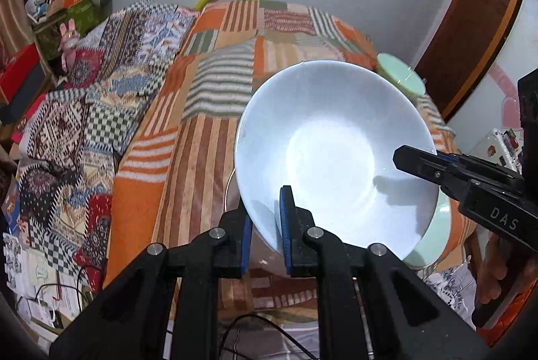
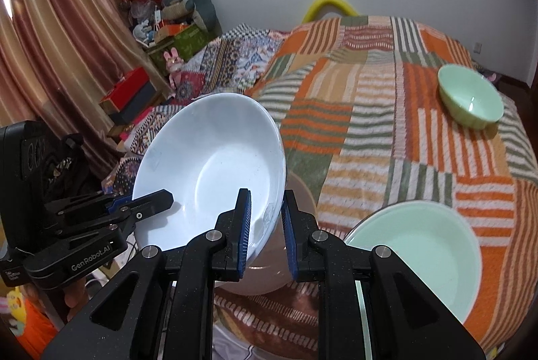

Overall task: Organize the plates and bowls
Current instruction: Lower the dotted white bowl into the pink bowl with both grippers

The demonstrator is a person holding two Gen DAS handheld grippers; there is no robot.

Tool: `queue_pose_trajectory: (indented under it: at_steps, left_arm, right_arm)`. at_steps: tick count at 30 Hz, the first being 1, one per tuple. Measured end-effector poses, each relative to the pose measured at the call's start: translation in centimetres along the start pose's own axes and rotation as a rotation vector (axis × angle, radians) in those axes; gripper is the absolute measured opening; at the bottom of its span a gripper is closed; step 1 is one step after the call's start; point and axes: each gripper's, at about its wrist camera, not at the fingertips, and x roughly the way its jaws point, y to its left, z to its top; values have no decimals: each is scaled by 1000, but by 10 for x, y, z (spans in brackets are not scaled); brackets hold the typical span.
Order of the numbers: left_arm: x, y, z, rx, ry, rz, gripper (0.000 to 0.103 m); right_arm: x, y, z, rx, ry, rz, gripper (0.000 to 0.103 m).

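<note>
Left gripper (image 1: 265, 225): blue-padded fingers (image 1: 285, 218) clamped on the near rim of the white bowl (image 1: 333, 151), one finger inside the bowl, one outside. Right gripper (image 2: 265, 225): fingers (image 2: 244, 218) straddled the opposite rim of the same bowl, inner pad at the rim, outer pad (image 2: 290, 225) a bit off the wall; couldn't tell if it was really gripping.

Pose: the two grippers came at the bowl from opposite sides, roughly facing each other, each visible in the other's camera. The left one pointed forward and slightly up over the bed. The person's hand (image 1: 494, 272) wrapped the right gripper's handle.

The white bowl was held off the bed, tilted, inside facing the left camera. Below it sat a clear glass bowl (image 2: 302, 192) on the striped orange blanket (image 2: 386, 124). Just to its right, a large mint-green bowl (image 2: 417, 255) on the blanket. A smaller mint-green bowl (image 2: 470, 101) sat well apart, further up the bed.
</note>
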Motion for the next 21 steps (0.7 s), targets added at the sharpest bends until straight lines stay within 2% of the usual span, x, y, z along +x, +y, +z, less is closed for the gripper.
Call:
queue_pose_trajectory:
  at_steps: [10,21]
  left_arm:
    - [36,11,-16,-16,97,21,13]
    - [55,16,-24,-22,154,41,13]
  right_arm:
    - [29,-3,-17,22,95,-6,17]
    - [44,-7,-27,42,149,-3,17]
